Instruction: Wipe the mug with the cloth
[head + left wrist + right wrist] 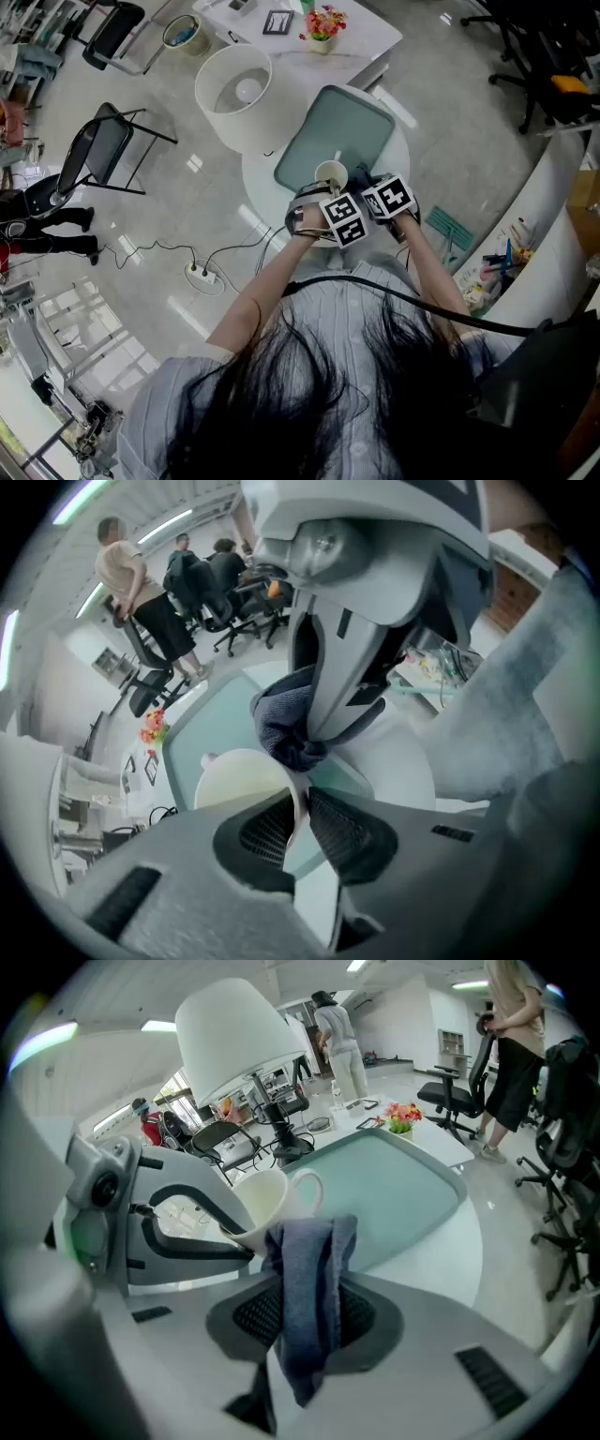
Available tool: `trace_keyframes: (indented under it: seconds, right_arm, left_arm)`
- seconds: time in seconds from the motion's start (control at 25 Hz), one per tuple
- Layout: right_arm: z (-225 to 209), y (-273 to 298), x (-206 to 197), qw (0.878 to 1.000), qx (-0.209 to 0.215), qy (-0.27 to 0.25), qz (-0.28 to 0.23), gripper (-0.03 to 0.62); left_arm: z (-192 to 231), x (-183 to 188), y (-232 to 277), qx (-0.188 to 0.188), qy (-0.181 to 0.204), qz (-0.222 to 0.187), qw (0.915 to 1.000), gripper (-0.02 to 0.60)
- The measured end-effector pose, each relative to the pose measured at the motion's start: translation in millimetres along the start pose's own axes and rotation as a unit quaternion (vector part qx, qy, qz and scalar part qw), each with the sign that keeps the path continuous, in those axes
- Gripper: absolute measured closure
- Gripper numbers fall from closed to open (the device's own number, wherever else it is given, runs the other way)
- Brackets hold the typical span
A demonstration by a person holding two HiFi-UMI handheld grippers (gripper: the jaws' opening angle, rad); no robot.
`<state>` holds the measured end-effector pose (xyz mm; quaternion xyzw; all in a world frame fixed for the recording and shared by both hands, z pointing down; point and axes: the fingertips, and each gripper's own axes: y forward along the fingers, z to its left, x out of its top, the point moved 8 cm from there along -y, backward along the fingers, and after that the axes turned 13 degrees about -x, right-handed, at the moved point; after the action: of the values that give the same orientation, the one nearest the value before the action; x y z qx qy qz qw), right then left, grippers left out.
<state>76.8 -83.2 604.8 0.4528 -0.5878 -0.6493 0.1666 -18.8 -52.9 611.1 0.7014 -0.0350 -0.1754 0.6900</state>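
While your left gripper [302, 808] clamps its two pads on the wall of the cream mug [246, 780], with the rim pinched thin between them, your right gripper [309, 1309] is pressed together on the blue-grey cloth [309, 1283]. The cloth runs up between the right pads and hangs out below them as well. Its bunched upper end lies against the mug's rim, right beside the spot where your left pads grip. In the right gripper view the mug [267, 1202] sits just beyond the cloth, leaning, with its handle turned to the right. From your head view the two grippers are close together, and the mug [330, 174] shows its open mouth over the near edge of the teal tray [361, 127] on the round white table [258, 183]. Whether the mug touches the tray cannot be made out.
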Motion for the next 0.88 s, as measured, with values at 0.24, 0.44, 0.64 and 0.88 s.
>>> trace_keyframes:
  seconds: [0.24, 0.44, 0.64, 0.88]
  right_arm:
    - [1.5, -2.6, 2.4, 1.000, -0.004, -0.030, -0.002, 0.500]
    - [-2.2, -3.8, 7.2, 0.999, -0.007, -0.053, -0.006, 0.500]
    - [-1.9, -9.7, 12.6, 0.998, -0.011, -0.058, -0.021, 0.500]
    - [-7.9, -10.3, 9.4, 0.998, -0.004, -0.063, -0.008, 0.500]
  left_arm:
    - [0.0, -5.6, 0.0, -0.049, 0.112, 0.013, 0.9924, 0.525]
    - [0.8, -12.1, -3.4, -0.064, 0.256, 0.058, 0.9627, 0.525]
    - [-0.4, -23.5, -3.9, -0.072, 0.369, 0.083, 0.9229, 0.525]
    - [3.5, -31.5, -4.2, -0.087, 0.484, 0.092, 0.8660, 0.523]
